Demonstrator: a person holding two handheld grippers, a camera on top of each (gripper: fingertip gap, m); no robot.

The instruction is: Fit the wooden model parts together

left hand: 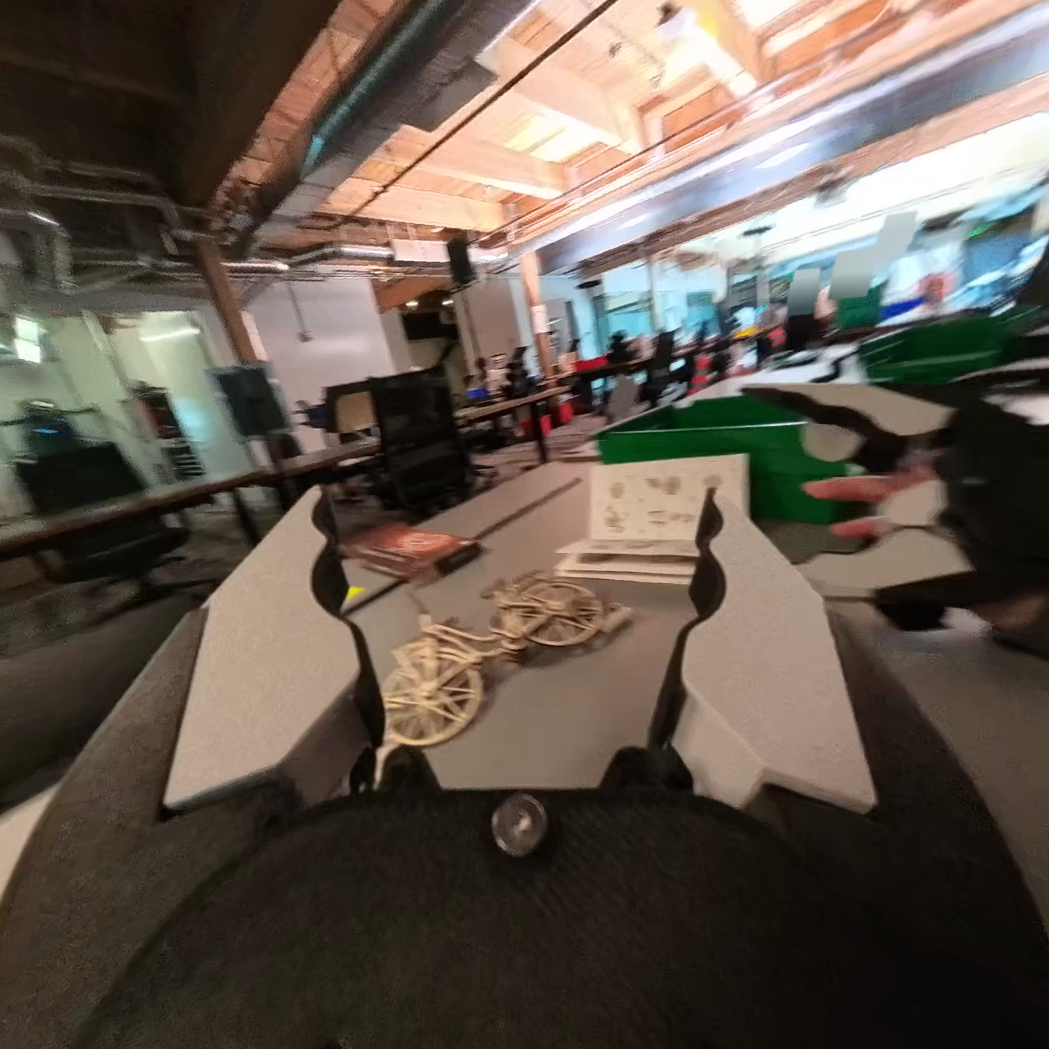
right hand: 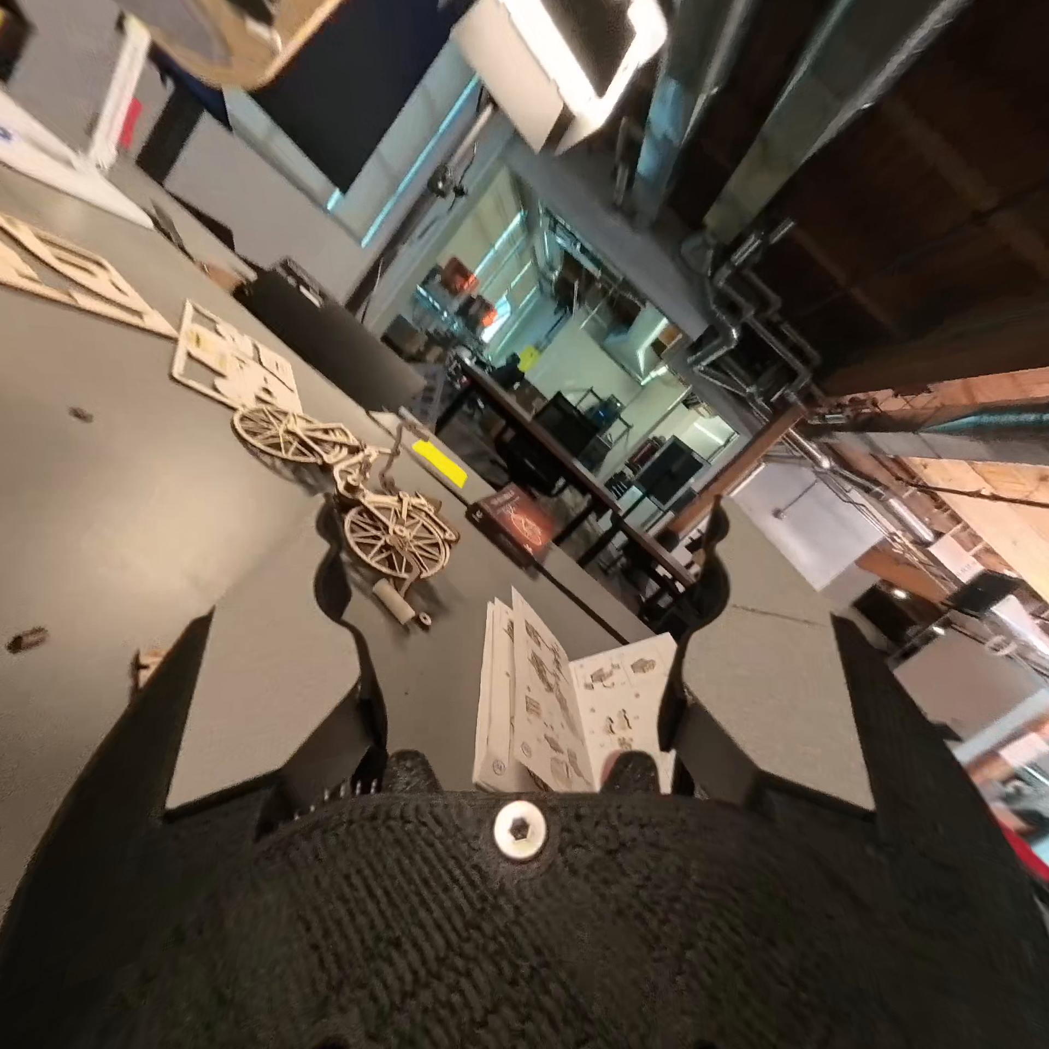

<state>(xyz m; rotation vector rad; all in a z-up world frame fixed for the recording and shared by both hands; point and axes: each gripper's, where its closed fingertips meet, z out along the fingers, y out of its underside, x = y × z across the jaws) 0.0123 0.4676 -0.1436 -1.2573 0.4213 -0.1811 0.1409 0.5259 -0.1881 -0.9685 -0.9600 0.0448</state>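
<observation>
A pale wooden bicycle model [left hand: 494, 641] lies flat on the grey table [left hand: 567, 732]. My left gripper [left hand: 513, 499] is open and empty, and the model shows between its fingers, one wheel close to the left finger. My right gripper [left hand: 794, 482], held by a hand, is open at the right, apart from the model. In the right wrist view the model [right hand: 352, 471] lies ahead to the left of my open, empty right gripper [right hand: 522, 511]. A small wooden roller part [right hand: 394, 604] lies just in front of the model.
An open instruction booklet [right hand: 545, 709] lies under my right gripper and also shows in the left wrist view [left hand: 664, 505]. A dark red box [right hand: 516, 522] and yellow tape [right hand: 440, 462] sit near the table edge. Wooden part sheets [right hand: 227, 357] lie beyond the model. A green bin [left hand: 709, 448] stands behind.
</observation>
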